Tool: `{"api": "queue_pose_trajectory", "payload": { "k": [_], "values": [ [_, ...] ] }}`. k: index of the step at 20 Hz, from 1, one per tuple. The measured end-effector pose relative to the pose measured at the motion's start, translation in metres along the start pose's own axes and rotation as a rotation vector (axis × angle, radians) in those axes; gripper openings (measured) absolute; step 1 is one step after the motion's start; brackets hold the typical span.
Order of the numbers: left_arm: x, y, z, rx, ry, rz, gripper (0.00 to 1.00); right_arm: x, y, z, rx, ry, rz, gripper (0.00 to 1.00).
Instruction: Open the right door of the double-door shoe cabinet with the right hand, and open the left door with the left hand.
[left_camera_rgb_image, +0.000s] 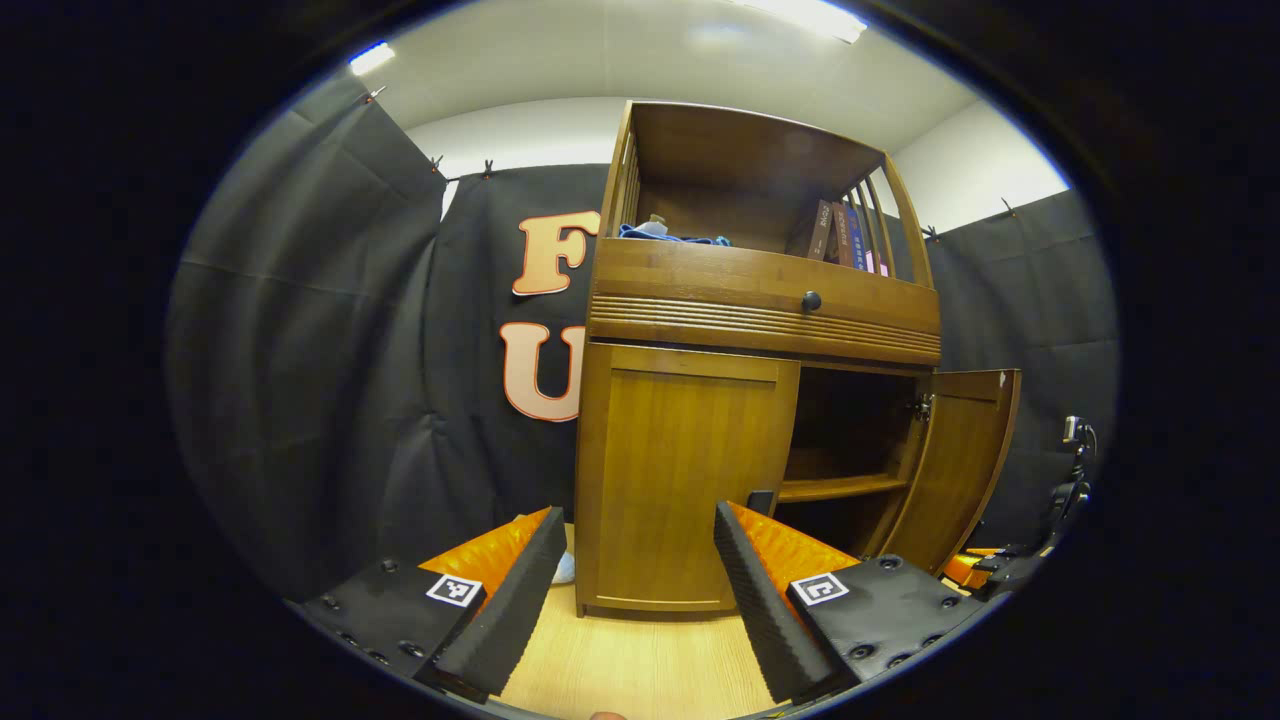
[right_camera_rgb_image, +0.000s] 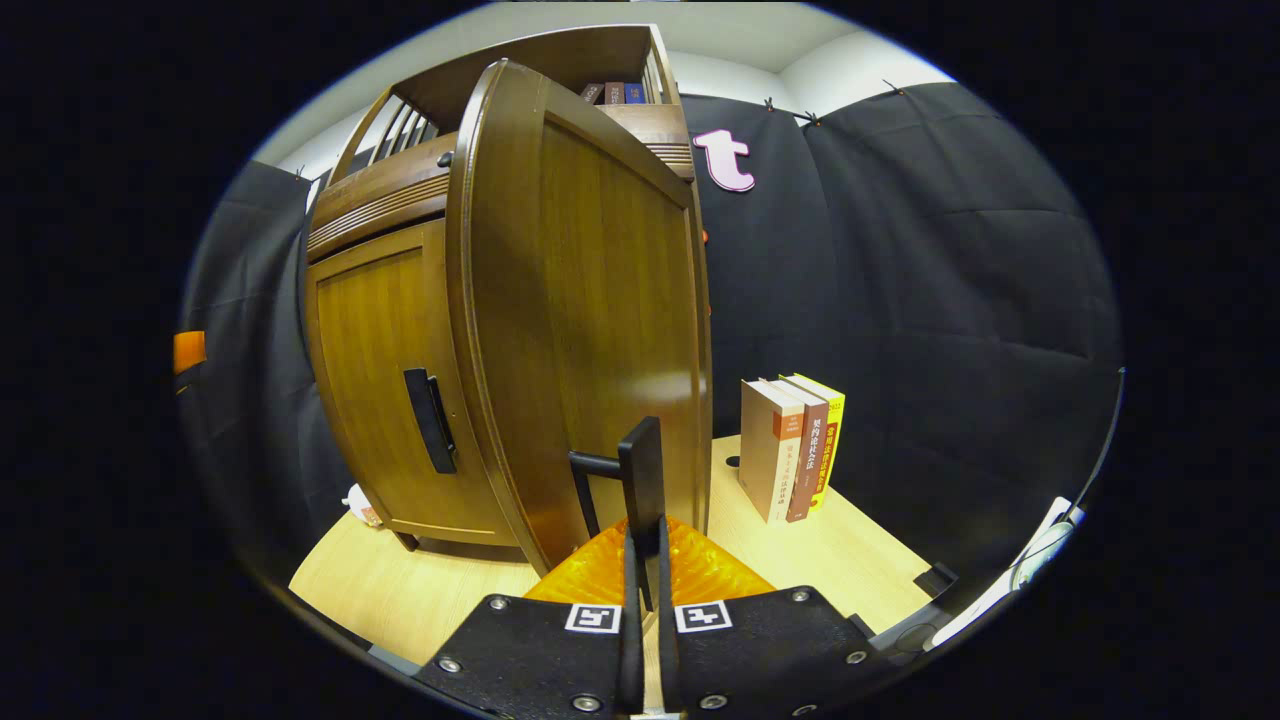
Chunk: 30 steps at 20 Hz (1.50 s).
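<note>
Tongs first: right tongs (right_camera_rgb_image: 641, 560) pinch the right door's handle (right_camera_rgb_image: 640, 480), right door (right_camera_rgb_image: 590, 320) swung wide. Left tongs (left_camera_rgb_image: 630, 590) spread, hovering just before the shut left door (left_camera_rgb_image: 685, 480). Cabinet (left_camera_rgb_image: 760, 300) stands on the counter (left_camera_rgb_image: 640, 660). Beyond, 3 books (right_camera_rgb_image: 790, 445) upright by the wall.

wooden double-door shoe cabinet (left_camera_rgb_image: 760, 300) | stood upright on tabletop | right door (left_camera_rgb_image: 955, 460) swung open | left door (left_camera_rgb_image: 685, 480) closed
</note>
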<state>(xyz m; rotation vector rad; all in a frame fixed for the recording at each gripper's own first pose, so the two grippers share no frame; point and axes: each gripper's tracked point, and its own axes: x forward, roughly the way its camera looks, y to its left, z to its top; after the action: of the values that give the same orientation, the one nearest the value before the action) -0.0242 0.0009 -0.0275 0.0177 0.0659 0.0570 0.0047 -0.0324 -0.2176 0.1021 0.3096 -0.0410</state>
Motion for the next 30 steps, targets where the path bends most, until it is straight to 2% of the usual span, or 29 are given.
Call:
{"api": "queue_pose_trajectory", "payload": {
  "k": [3,5,6,8,10,11,12,14,16,17,23,24,26,28,29,30],
  "values": [
    [0.001,-0.010,-0.002,0.005,0.000,-0.011,0.94,-0.004,-0.017,0.001,-0.007,0.000,0.006,0.05],
    [0.003,-0.016,-0.003,0.012,0.001,-0.013,0.99,-0.006,-0.027,0.001,-0.019,-0.001,0.014,0.05],
    [0.003,-0.018,-0.003,0.014,0.001,-0.013,0.94,-0.007,-0.033,0.001,-0.021,-0.003,0.022,0.05],
    [0.004,-0.024,-0.005,0.011,0.000,-0.014,0.94,-0.008,-0.044,0.003,-0.015,-0.006,0.041,0.05],
    [0.004,-0.028,-0.006,0.008,0.002,-0.011,0.99,-0.012,-0.063,0.007,-0.021,-0.012,0.050,0.05],
    [0.004,-0.029,-0.007,0.008,0.003,-0.008,0.96,-0.012,-0.072,0.008,-0.025,-0.015,0.050,0.10],
    [0.005,-0.031,-0.008,0.008,0.005,-0.004,0.95,-0.010,-0.084,0.010,-0.025,-0.019,0.047,0.05],
    [0.005,-0.037,-0.009,0.005,0.007,0.000,0.94,-0.005,-0.107,0.018,-0.027,-0.037,0.042,0.05],
    [0.007,-0.044,-0.010,-0.001,0.009,-0.001,0.96,-0.004,-0.116,0.018,-0.007,-0.036,0.084,0.02],
    [0.007,-0.048,-0.010,-0.002,0.009,-0.002,0.94,-0.003,-0.123,0.019,-0.003,-0.037,0.104,0.02],
    [0.013,-0.070,-0.011,0.012,0.001,0.002,0.94,0.004,-0.148,0.022,0.022,-0.018,0.193,0.03],
    [0.015,-0.075,-0.012,0.016,-0.002,0.000,0.94,0.004,-0.148,0.021,0.019,-0.016,0.210,0.10],
    [0.022,-0.085,-0.012,0.025,-0.011,-0.001,0.94,-0.003,-0.152,0.025,0.026,-0.023,0.247,0.16],
    [0.033,-0.097,-0.015,0.025,-0.018,-0.010,0.94,-0.010,-0.157,0.024,0.047,-0.013,0.270,0.19],
    [0.039,-0.103,-0.016,0.030,-0.022,-0.014,0.94,-0.015,-0.160,0.023,0.047,-0.009,0.272,0.12],
    [0.045,-0.110,-0.018,0.042,-0.033,-0.022,0.94,-0.018,-0.163,0.023,0.044,-0.007,0.270,0.24]
  ]
}}
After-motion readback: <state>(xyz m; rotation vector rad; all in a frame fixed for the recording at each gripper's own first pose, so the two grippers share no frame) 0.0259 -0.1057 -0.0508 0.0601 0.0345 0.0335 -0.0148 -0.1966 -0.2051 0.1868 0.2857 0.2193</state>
